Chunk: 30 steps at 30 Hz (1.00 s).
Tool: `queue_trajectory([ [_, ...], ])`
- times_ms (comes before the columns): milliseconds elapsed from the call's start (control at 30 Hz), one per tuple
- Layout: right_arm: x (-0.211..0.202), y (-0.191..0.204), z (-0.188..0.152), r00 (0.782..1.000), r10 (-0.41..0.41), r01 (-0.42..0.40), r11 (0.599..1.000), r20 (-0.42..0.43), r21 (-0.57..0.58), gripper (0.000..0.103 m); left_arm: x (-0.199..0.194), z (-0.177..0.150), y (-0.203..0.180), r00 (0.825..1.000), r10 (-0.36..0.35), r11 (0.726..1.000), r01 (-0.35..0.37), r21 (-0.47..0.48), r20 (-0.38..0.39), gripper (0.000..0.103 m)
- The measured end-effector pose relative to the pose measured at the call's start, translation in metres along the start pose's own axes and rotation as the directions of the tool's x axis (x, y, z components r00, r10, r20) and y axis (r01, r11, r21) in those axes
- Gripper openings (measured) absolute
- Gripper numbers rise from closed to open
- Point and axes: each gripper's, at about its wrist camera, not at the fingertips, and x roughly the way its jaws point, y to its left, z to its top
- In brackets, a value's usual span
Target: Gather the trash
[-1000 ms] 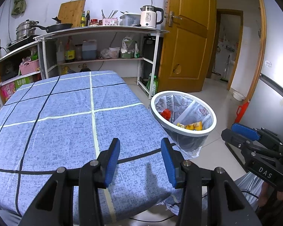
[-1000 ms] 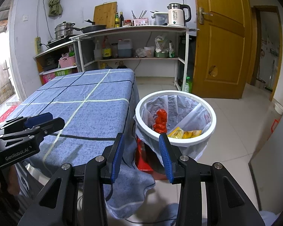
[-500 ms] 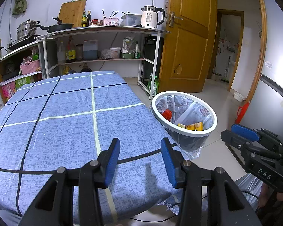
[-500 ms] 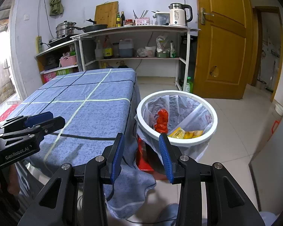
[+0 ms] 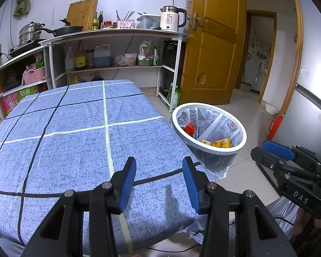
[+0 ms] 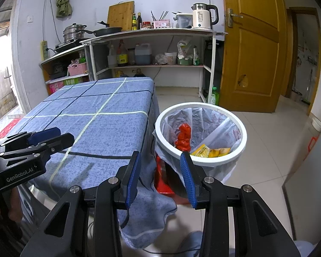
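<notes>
Over the near edge of the blue checked tablecloth (image 5: 75,141), in the left wrist view, the left gripper (image 5: 159,182) hangs with its blue pads spread and nothing between them. The cloth top is bare from the near edge to the far one, where a shelving rack (image 5: 117,42) stands close behind. Just off the table's right edge sits the white-rimmed trash bin (image 5: 209,150), lined with a clear bag, holding a red wrapper (image 5: 189,128) and a yellow snack packet (image 5: 221,143). Past the bin, tiled floor runs open to the wooden door (image 5: 216,49). The right gripper (image 5: 274,150) shows at the right margin, its body marked "DAS". The kettle (image 5: 171,18) on the rack shows "55".

At the table's near right corner, in the right wrist view, the right gripper (image 6: 160,171) points toward the gap between the hanging cloth and the bin (image 6: 201,160), its pads apart and empty. A red object (image 6: 162,182), unclear, stands on the floor against the bin. The left gripper (image 6: 42,139) sits at the left, reading "GenRobot.AI". Tiles lie open to the right of the bin.
</notes>
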Motion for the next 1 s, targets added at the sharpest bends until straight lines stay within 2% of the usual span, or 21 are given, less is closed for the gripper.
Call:
queue_trajectory([
  [1000, 0.0006, -0.0014, 0.0001, 1.0, -0.002, 0.002, 1.0, -0.002, -0.003, 0.039, 0.0004, -0.0056, -0.0001, 1.0, 0.009, 1.0, -0.009, 0.017, 0.0, 0.047],
])
